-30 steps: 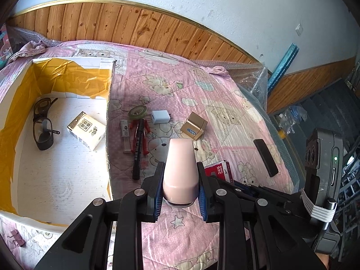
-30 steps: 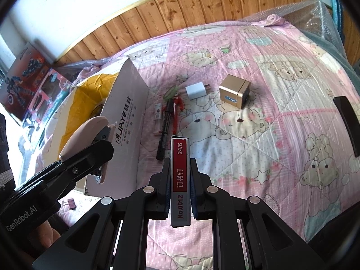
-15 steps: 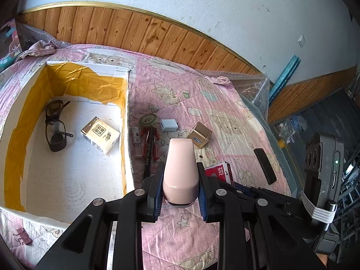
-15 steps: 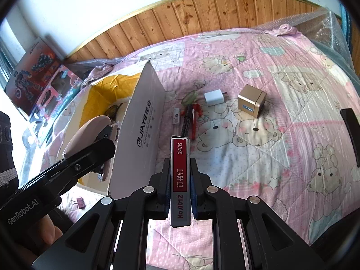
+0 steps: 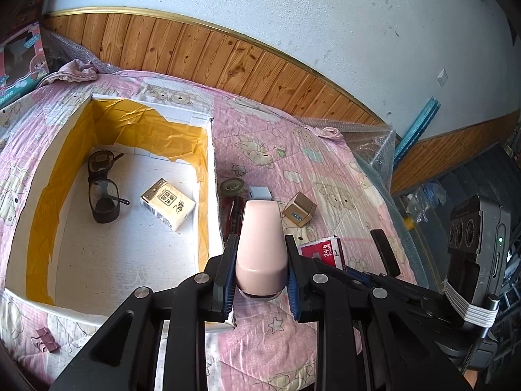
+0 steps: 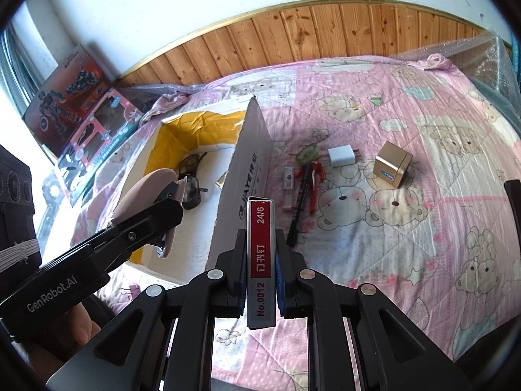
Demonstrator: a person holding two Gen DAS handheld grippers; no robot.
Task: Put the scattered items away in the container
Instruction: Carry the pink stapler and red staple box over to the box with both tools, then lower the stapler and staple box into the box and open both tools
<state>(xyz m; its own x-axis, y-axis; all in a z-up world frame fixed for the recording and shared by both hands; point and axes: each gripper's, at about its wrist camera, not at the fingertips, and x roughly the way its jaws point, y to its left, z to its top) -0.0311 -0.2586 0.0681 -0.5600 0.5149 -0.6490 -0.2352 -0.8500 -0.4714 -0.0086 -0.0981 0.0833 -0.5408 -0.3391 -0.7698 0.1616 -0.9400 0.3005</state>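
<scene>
The container, a yellow-lined box at left of the frame, is already stocked with glasses and a small packet; a pink case is pinched by the left gripper; a staple box is clamped by the right gripper; a gold cube, charger and pens are left on the quilt.

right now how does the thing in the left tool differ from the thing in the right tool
The left tool holds a pink case: plain, rounded, glossy and unprinted. The right tool holds a staples box: red with grey edges, flat, sharp-cornered, printed "24/6" and "No.0012". In the right wrist view the pink case hangs over the open cardboard box, while the staples box sits over the quilt beside it. Both are clamped lengthwise and lifted clear.
</scene>
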